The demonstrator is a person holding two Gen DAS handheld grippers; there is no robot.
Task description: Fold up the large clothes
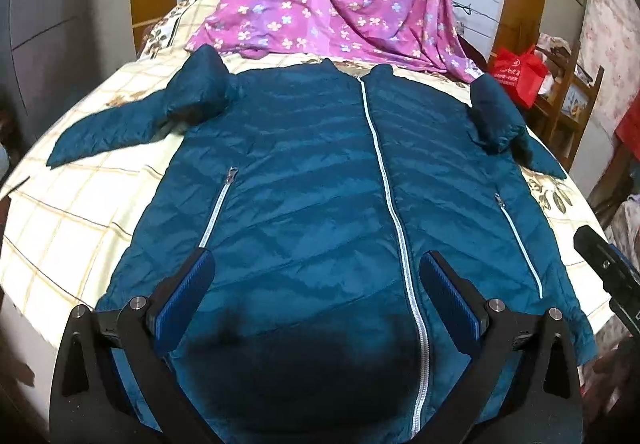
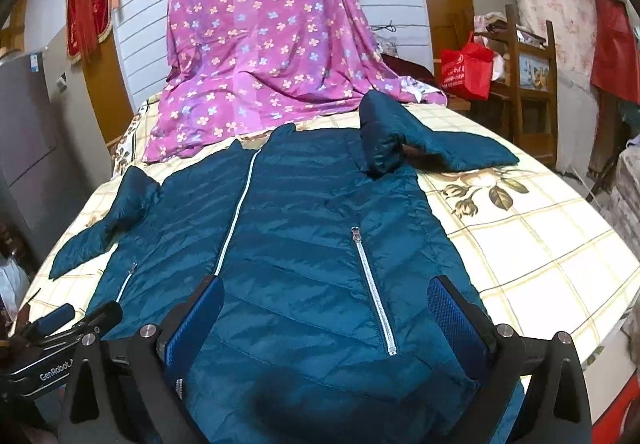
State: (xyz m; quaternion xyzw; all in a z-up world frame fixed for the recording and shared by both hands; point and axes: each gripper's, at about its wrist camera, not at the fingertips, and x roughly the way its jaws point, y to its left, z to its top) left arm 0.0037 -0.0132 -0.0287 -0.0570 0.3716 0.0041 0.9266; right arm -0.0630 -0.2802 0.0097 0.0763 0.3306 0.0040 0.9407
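Across the bed (image 1: 80,228) with its checked cover lies the teal jacket (image 1: 304,179), front up and zipped, both sleeves bent near the shoulders. Behind it a purple sheet (image 2: 260,43) drapes upward. My left gripper (image 1: 318,284) hovers over the hem, fingers spread, pinching nothing. My right gripper (image 2: 326,314) hangs likewise, spread over the pocket zip (image 2: 374,292).
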